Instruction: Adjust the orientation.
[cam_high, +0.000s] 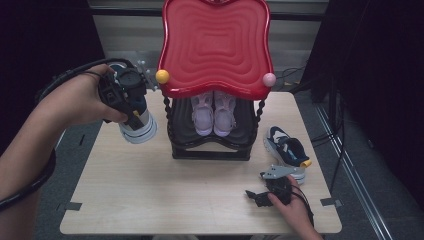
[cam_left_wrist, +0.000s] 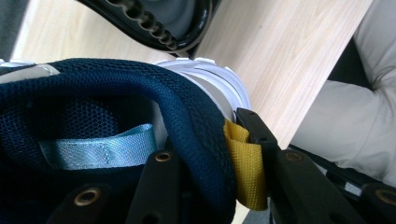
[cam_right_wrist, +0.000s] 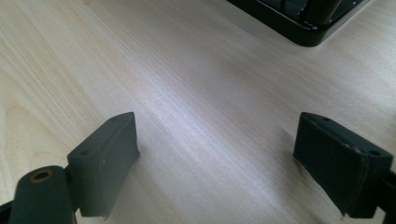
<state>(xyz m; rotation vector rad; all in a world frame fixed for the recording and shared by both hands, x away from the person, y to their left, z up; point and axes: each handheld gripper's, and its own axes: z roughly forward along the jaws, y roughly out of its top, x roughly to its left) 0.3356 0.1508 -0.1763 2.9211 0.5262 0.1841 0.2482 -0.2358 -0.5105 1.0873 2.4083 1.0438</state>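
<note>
My left gripper (cam_high: 131, 111) is held up in the air left of the shoe rack, shut on the heel collar of a navy sneaker with a white sole (cam_high: 141, 129). In the left gripper view the left gripper (cam_left_wrist: 210, 158) has one jaw inside the navy sneaker (cam_left_wrist: 93, 88) and the other outside against its yellow heel tab (cam_left_wrist: 245, 172). The matching navy sneaker (cam_high: 286, 149) lies on the table at the right. Just in front of it, my right gripper (cam_high: 256, 196) rests low on the table. In its own view the right gripper (cam_right_wrist: 217, 140) is open over bare wood.
A black shoe rack (cam_high: 210, 151) with a glossy red top (cam_high: 215, 45) stands at the back middle of the wooden table (cam_high: 150, 190). A pair of pale pink shoes (cam_high: 214, 115) sits on its lower shelf. The rack's base corner (cam_right_wrist: 303, 32) lies ahead of the right gripper.
</note>
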